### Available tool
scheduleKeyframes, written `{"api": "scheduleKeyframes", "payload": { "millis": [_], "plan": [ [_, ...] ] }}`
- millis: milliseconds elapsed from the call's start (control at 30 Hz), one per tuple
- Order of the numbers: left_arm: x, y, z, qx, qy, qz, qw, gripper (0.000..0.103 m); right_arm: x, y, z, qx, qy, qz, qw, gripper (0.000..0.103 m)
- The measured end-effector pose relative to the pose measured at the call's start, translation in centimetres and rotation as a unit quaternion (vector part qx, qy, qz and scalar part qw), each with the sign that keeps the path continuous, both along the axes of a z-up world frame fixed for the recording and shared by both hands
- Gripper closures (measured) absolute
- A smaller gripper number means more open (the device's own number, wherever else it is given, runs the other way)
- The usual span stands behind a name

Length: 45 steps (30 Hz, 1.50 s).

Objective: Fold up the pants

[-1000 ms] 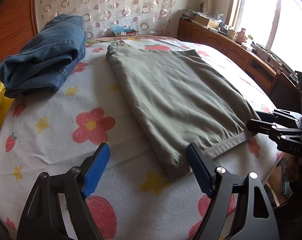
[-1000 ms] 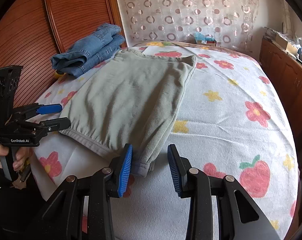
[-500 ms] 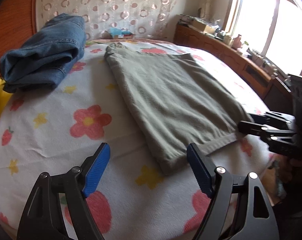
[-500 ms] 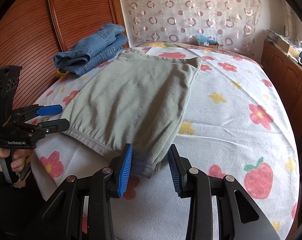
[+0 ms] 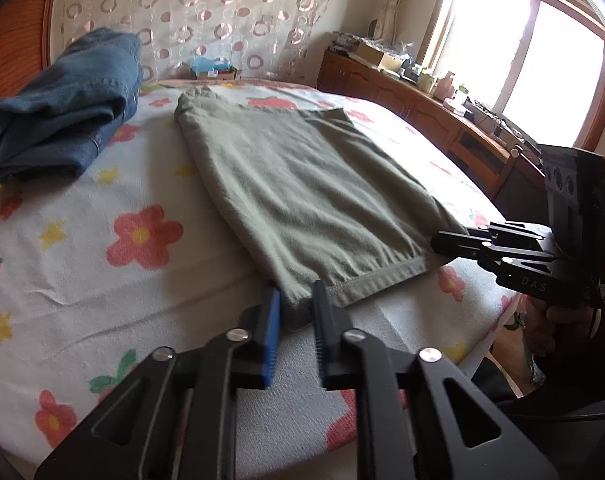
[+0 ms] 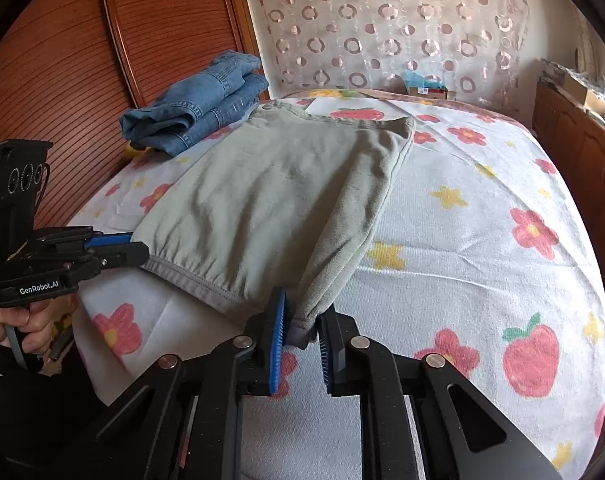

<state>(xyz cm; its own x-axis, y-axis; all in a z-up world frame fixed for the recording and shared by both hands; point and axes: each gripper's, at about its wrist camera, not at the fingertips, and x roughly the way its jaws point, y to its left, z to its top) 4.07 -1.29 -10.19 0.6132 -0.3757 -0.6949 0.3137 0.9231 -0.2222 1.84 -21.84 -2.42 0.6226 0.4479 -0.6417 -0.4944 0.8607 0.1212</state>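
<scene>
Grey-green pants (image 5: 302,192) lie folded flat on the flowered bed, hem end toward me; they also show in the right wrist view (image 6: 270,208). My left gripper (image 5: 296,316) is shut on the near left corner of the pants' hem. My right gripper (image 6: 302,326) is shut on the near right corner and lifts it slightly off the bed. Each gripper shows in the other's view, the right (image 5: 446,240) and the left (image 6: 138,246), both at the hem's ends.
Folded blue jeans (image 5: 62,108) lie at the bed's far left by the wooden headboard (image 6: 82,60). A wooden cabinet (image 5: 422,108) with clutter runs along the right under the window. The flowered bedspread (image 6: 482,240) extends right of the pants.
Both grippers moved onto the hem corners and closed on them. The left jaws went from wide open to shut on the cloth. The right corner has risen slightly.
</scene>
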Motion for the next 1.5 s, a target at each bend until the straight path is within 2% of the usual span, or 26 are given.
{"api": "scheduleKeyframes", "payload": {
  "millis": [167,467,600,1000,1200,1500],
  "plan": [
    [-0.7,-0.3,1.3,0.007,-0.019,-0.006,0.9998,0.091,-0.5,-0.2,0.7,0.010,-0.007,0.002,1.000,0.090],
    [-2.3,0.1,4.6,-0.010,-0.060,-0.014,0.9980,0.092,-2.0,-0.8,2.6,0.025,-0.022,0.009,0.999,0.091],
    [-3.3,-0.1,6.0,-0.005,-0.082,-0.018,0.9965,0.092,-2.3,-1.0,3.1,0.027,-0.030,0.010,0.999,0.091],
    [-5.0,-0.1,8.9,-0.008,-0.118,-0.025,0.9927,0.092,-4.3,-2.0,5.0,0.046,-0.064,0.018,0.997,0.091],
    [-2.9,0.4,8.1,-0.007,-0.111,-0.011,0.9937,0.092,-2.7,-2.1,4.9,0.053,-0.074,0.016,0.996,0.091],
    [2.0,1.1,8.2,0.009,-0.116,0.016,0.9931,0.092,4.0,-0.2,4.1,0.053,-0.080,-0.011,0.995,0.091]
  ]
}}
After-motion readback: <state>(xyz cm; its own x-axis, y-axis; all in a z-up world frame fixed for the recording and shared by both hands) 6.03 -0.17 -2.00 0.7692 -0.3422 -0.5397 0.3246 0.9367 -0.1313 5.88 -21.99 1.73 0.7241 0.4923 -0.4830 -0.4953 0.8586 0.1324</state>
